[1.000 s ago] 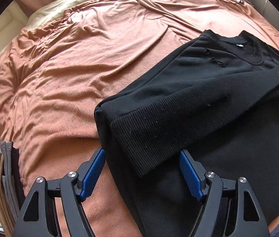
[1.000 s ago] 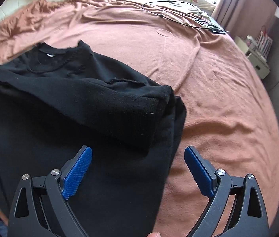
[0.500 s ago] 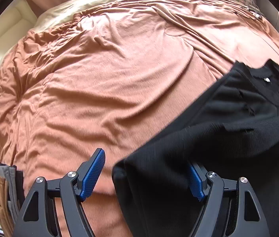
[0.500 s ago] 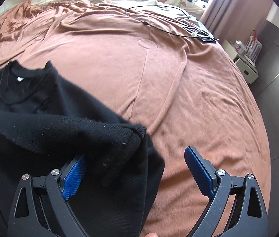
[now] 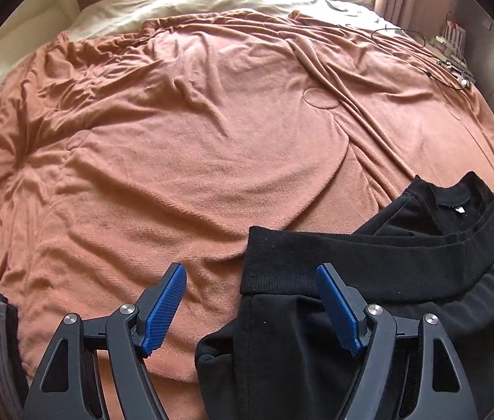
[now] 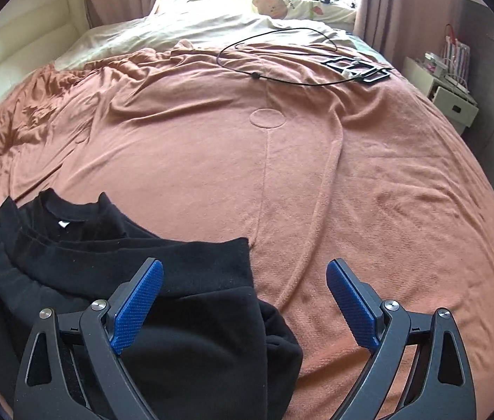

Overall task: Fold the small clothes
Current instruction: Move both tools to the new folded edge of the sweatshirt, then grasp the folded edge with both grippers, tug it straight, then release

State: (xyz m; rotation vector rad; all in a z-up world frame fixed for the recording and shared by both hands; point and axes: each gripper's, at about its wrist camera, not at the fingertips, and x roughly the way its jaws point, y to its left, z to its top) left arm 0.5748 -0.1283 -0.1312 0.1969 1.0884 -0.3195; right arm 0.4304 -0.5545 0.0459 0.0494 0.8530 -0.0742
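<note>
Left gripper [image 5: 250, 301] is spread wide, nothing pinched; its right finger sits over the ribbed edge of the black sweater [image 5: 369, 269], though whether it touches is hard to say. Right gripper [image 6: 245, 297] is just as wide and empty, its left pad [image 6: 136, 306] over the same garment [image 6: 162, 280]. The sweater lies bunched and half-folded on the brown blanket [image 6: 317, 175], collar facing away. A black cable [image 6: 275, 52] loops at the far end of the bed.

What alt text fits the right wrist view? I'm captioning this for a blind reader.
A folded black sweater lies on a rust-brown blanket, under the open right gripper. A black cable lies near the far end.
</note>
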